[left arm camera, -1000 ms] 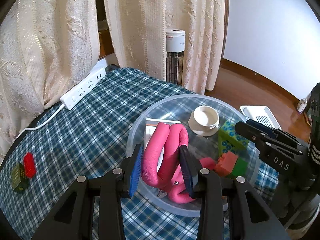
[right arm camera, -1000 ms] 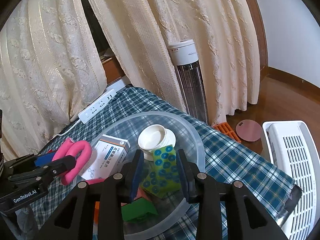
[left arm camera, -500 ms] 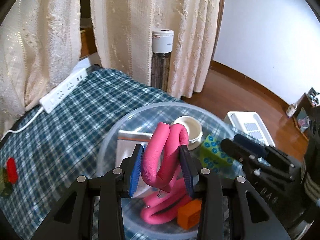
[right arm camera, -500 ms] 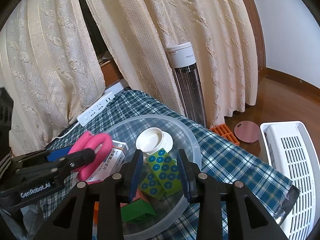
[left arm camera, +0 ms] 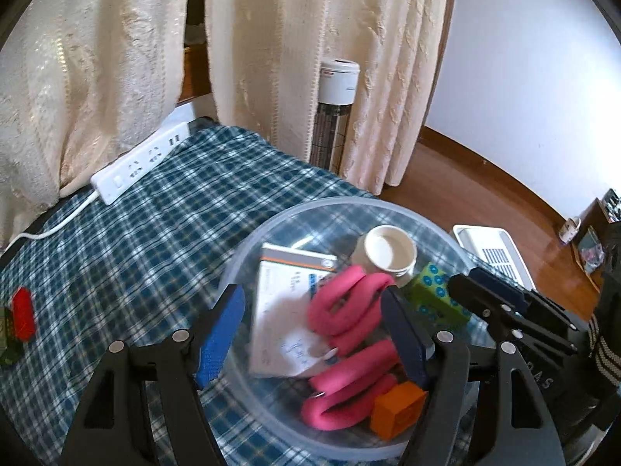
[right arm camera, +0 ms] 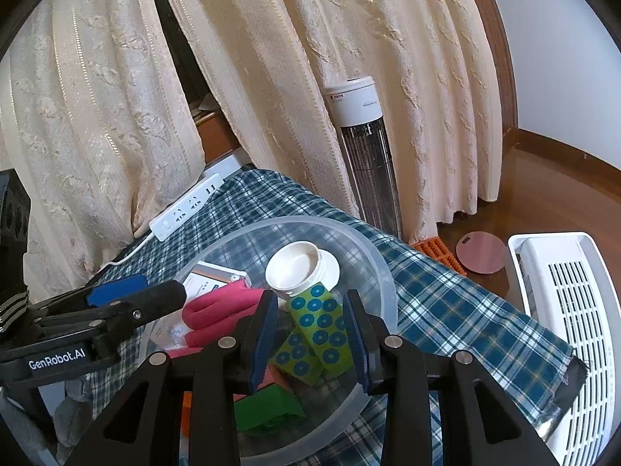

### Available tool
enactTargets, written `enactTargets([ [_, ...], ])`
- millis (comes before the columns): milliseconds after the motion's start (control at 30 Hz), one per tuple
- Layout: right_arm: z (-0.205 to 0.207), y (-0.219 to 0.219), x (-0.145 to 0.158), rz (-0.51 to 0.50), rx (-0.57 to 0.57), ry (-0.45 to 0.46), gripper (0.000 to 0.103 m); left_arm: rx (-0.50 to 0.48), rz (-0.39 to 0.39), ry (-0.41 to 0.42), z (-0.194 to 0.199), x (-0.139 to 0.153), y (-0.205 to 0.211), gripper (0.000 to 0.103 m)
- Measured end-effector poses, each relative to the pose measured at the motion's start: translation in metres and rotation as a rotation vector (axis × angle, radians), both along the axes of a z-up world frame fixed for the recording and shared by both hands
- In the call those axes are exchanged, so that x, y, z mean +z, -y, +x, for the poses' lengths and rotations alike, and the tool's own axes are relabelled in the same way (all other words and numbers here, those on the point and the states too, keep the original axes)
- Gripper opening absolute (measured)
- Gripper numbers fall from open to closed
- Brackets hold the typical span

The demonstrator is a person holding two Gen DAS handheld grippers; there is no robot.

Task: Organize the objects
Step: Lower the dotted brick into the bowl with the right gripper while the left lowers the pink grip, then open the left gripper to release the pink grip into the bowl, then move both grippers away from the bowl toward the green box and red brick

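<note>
A clear plastic bowl (left arm camera: 295,217) (right arm camera: 372,256) sits on the blue plaid cloth. In it lie a pink foam hand grip (left arm camera: 345,310) (right arm camera: 221,306), a white medicine box (left arm camera: 283,291), a white jar (left arm camera: 388,250) (right arm camera: 297,268), an orange block (left arm camera: 396,409) and a green block (right arm camera: 268,407). My left gripper (left arm camera: 312,334) is open above the bowl, the pink grip lying loose between its fingers. My right gripper (right arm camera: 310,334) is shut on a green box with blue dots (right arm camera: 318,330) (left arm camera: 434,299) over the bowl.
A white power strip (left arm camera: 139,163) (right arm camera: 186,206) lies at the cloth's far edge by the curtains. Red and dark green blocks (left arm camera: 19,318) sit at the left. A tower heater (right arm camera: 365,155) and a white appliance (right arm camera: 570,310) stand on the floor to the right.
My left gripper has opened and let the pink hand grip drop into the bowl. The right gripper still holds the dotted green box over the bowl.
</note>
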State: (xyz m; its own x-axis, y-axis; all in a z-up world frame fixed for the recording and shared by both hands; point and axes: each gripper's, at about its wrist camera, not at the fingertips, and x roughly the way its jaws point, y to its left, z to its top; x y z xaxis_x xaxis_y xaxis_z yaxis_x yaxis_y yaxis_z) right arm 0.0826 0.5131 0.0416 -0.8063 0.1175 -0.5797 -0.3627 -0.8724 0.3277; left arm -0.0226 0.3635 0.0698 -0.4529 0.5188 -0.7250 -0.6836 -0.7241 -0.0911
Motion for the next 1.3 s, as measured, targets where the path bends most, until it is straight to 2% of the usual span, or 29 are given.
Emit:
enactTargets([
  [233,0.000,0.010,0.002,0.008,0.020,-0.005,0.038,0.039,-0.026,-0.006,0.001,-0.002,0.014,0.074],
  [567,0.002,0.024,0.006,0.017,0.048,-0.021,0.052,0.090,-0.025,-0.008,0.000,0.000,0.039,0.074],
  [800,0.003,0.034,0.006,-0.013,0.061,-0.033,0.074,0.120,-0.035,-0.017,0.000,0.002,0.057,0.078],
  [1033,0.001,0.047,0.012,-0.012,0.085,-0.046,0.080,0.167,-0.018,-0.005,-0.003,0.004,0.080,0.082],
  [1100,0.001,0.051,0.014,-0.011,0.094,-0.050,0.085,0.182,-0.014,-0.005,-0.004,0.005,0.088,0.082],
  [1300,-0.002,0.068,0.020,0.002,0.126,-0.054,0.086,0.218,-0.002,-0.007,-0.007,0.008,0.110,0.082],
])
